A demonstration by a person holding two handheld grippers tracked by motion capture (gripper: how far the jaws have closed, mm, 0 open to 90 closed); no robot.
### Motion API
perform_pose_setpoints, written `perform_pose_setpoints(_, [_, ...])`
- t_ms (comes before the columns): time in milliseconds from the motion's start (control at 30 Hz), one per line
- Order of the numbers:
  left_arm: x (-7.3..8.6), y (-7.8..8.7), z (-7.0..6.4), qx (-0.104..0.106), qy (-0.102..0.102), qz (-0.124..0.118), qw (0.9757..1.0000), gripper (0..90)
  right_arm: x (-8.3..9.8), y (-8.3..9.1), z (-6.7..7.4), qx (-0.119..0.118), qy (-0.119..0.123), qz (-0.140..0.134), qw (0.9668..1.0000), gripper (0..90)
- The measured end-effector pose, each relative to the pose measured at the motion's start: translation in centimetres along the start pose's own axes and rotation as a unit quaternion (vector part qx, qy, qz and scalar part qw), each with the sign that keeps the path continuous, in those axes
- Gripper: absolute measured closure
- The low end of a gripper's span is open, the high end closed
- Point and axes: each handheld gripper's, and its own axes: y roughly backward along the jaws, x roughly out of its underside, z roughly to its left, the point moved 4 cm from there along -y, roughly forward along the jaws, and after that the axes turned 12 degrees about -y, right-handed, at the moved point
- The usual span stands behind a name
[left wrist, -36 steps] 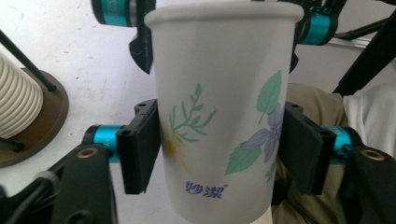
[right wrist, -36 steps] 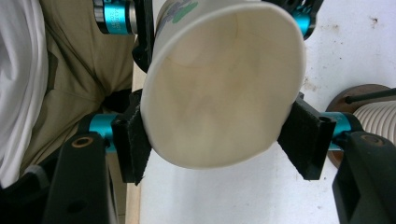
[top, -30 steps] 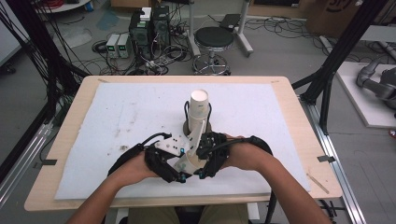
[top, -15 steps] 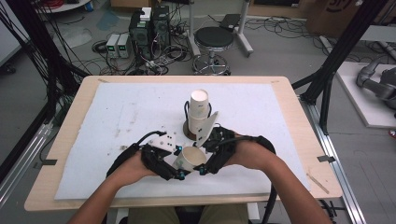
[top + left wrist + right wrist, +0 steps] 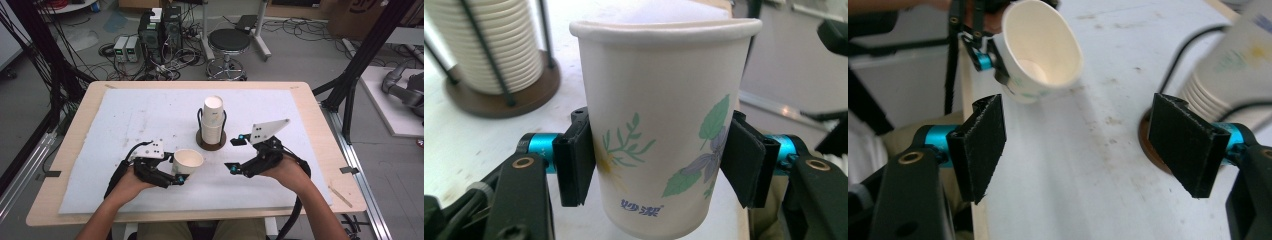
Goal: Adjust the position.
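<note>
The left gripper (image 5: 176, 176) clamps a single paper cup (image 5: 187, 162) by its flowered sides, mouth up, above the near middle of the white mat (image 5: 120, 120). The right gripper (image 5: 236, 155) has just been opening; its jaws stand wide with nothing between them, well apart from the cup, off to its right. Just behind and between the two stands the stack of cups (image 5: 212, 119) in a wire holder on a round wooden base (image 5: 211, 142), the nearest thing in the way. The mat lies bare to the left and far side; the wooden table edge (image 5: 65, 145) frames it, with a stool (image 5: 229, 45) and cables on the floor beyond.
</note>
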Motion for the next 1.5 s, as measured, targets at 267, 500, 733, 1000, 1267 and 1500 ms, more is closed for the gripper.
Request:
perform_pose_setpoints(267, [1.1, 1.3, 0.6, -0.047, 0.013, -0.039, 0.998, 36.7, 3.0, 0.2, -1.7, 0.045, -0.039, -0.045, 0.9972, 22.3])
perform_pose_setpoints(500, [2.4, 3.4, 1.6, -0.115, 0.025, -0.093, 0.9887, 36.0, 6.0, 1.2, -3.5, 0.096, -0.074, -0.08, 0.9893, 22.2])
perform_pose_setpoints(733, [3.0, 5.0, 2.1, -0.157, 0.023, -0.122, 0.9797, 35.2, 7.6, 2.1, -4.6, 0.122, -0.097, -0.119, 0.9806, 22.1])
perform_pose_setpoints(1000, [3.6, 6.3, 2.4, -0.204, 0.016, -0.154, 0.9667, 34.6, 8.2, 2.8, -5.0, 0.143, -0.096, -0.127, 0.9767, 22.1])
perform_pose_setpoints(1267, [4.0, 7.1, 2.8, -0.217, 0.015, -0.16, 0.963, 34.7, 8.0, 2.6, -5.4, 0.148, -0.097, -0.134, 0.9751, 22.1])
perform_pose_setpoints(1500, [4.1, 7.3, 2.9, -0.228, 0.011, -0.162, 0.9599, 34.4, 8.0, 2.6, -5.0, 0.146, -0.092, -0.132, 0.976, 22.1])
